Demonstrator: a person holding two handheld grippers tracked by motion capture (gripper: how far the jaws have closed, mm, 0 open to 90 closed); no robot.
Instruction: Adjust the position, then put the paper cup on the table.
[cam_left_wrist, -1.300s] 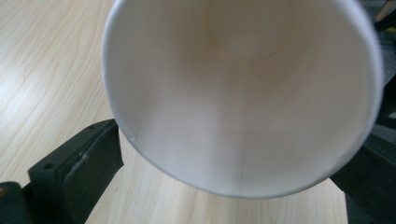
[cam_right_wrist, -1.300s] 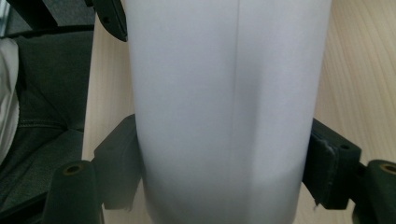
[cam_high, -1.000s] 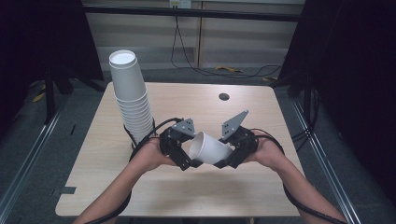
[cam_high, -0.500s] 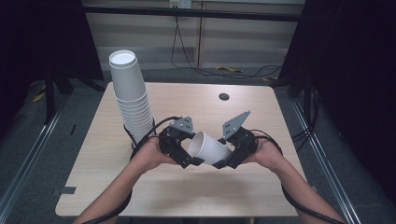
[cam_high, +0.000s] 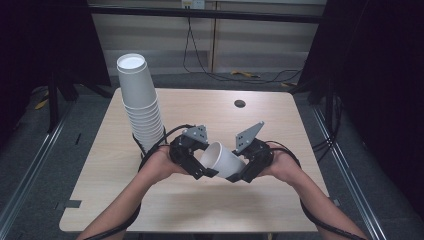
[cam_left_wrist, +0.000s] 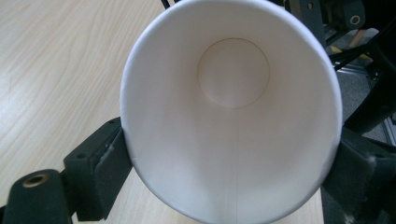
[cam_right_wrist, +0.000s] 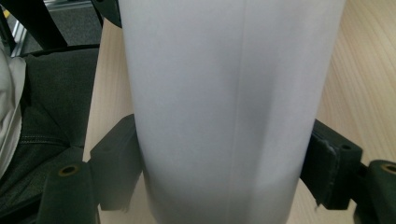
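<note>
So there's one white paper cup lying on its side, held up off the wooden table right between the two grippers, a bit in front of the tall cup stack and off to its right. The cup's open mouth faces the left gripper, whose jaws have just been closing in; in the left gripper view the pads sit right against the rim on both sides, so it has hold of the cup at the mouth end. The right gripper is on the bottom end of the cup, and its jaws have just been easing apart a little, but in the right gripper view both pads are touching the cup wall, so I'd call that a narrow grip on it too. The stack stands upright near the table's far left edge, well apart from the dark round hole over to the stack's right.
</note>
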